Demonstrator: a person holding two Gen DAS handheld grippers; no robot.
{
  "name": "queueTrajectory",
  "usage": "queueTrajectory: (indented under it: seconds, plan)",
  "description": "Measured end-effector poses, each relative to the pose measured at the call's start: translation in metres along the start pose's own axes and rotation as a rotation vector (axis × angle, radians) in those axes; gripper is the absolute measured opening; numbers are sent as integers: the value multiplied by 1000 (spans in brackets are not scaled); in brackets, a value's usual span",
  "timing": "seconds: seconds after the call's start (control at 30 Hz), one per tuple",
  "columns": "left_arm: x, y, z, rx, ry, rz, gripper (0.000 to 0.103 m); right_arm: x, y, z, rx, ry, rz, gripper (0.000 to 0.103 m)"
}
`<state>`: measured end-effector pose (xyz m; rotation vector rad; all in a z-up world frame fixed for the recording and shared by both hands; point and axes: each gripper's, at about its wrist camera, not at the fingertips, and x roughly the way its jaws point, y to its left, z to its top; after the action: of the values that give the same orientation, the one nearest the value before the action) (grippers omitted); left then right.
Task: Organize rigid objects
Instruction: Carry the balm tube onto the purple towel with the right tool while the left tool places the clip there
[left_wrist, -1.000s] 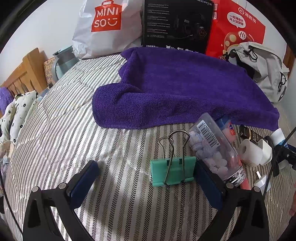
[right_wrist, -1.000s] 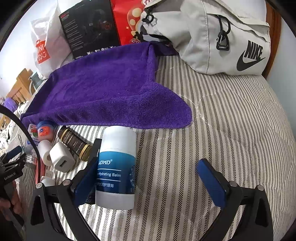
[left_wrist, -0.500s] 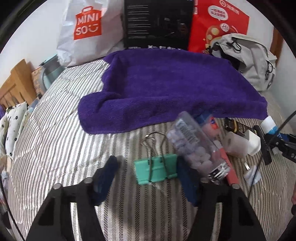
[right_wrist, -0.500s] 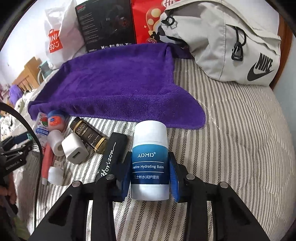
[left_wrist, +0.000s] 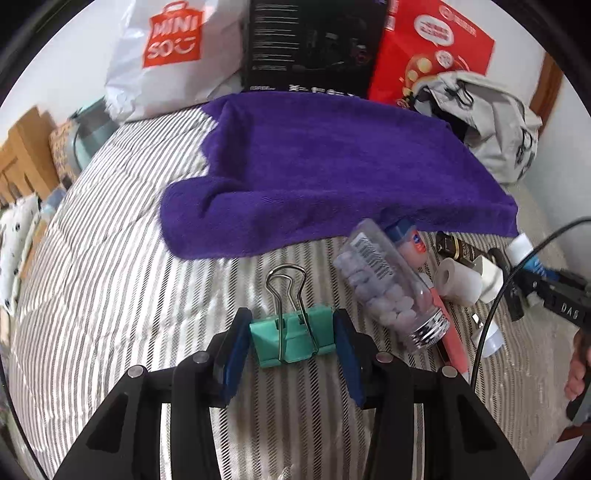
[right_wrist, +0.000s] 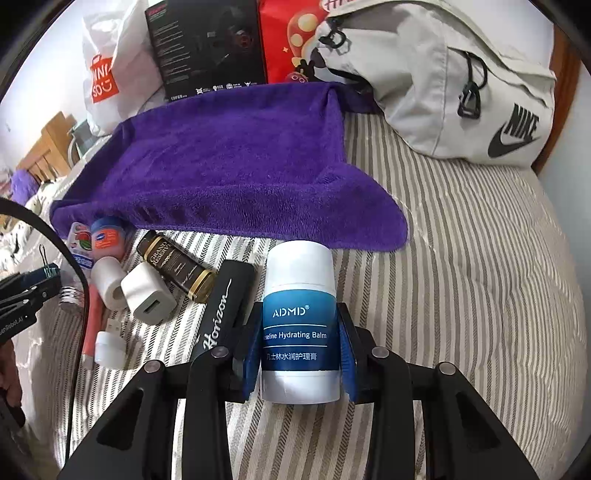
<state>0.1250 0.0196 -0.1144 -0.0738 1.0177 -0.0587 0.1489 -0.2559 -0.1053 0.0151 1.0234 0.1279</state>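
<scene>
Left gripper (left_wrist: 291, 345): clamped on the green binder clip (left_wrist: 291, 341), which lies on the striped bed (left_wrist: 110, 295).
Right gripper (right_wrist: 300, 354): closed around the balm tube (right_wrist: 300, 325) lying on the bed, label "ADMD", "Hydrating Balm".
White bag (right_wrist: 110, 74): "MINISO".
Brown bottle (right_wrist: 175, 264): "GRAND RESERVE".
Black case (right_wrist: 221, 314): "Horizon", touching the tube's left.
Grey backpack (right_wrist: 461, 85): "NIKE".

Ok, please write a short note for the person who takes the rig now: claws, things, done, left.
Left claw: shut on the green clip, on the bed.
Right claw: shut on the balm, lying on the bed.
Towel: bare, nothing placed on it.
Pill bottle, brown bottle, charger and black case lie loose before the towel.
Left: all placing.
</scene>
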Motion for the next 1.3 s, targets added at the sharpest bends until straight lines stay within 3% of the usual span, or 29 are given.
queueTrajectory:
  seconds: [0.27,0.57,0.93,1.3]
  plan:
    - [-15,7,5,-2,-8,11,43,-26,-13,-3,46,-7,60,36]
    - [-39,-1,52,62,-90,-2,43,-54,0,52,-4,-97,105,36]
    - [-16,3,112,49,-134,-18,43,10,29,130,-65,-85,150,36]
    - [34,10,146,18,-100,-30,43,82,37,184,-98,8,64,36]
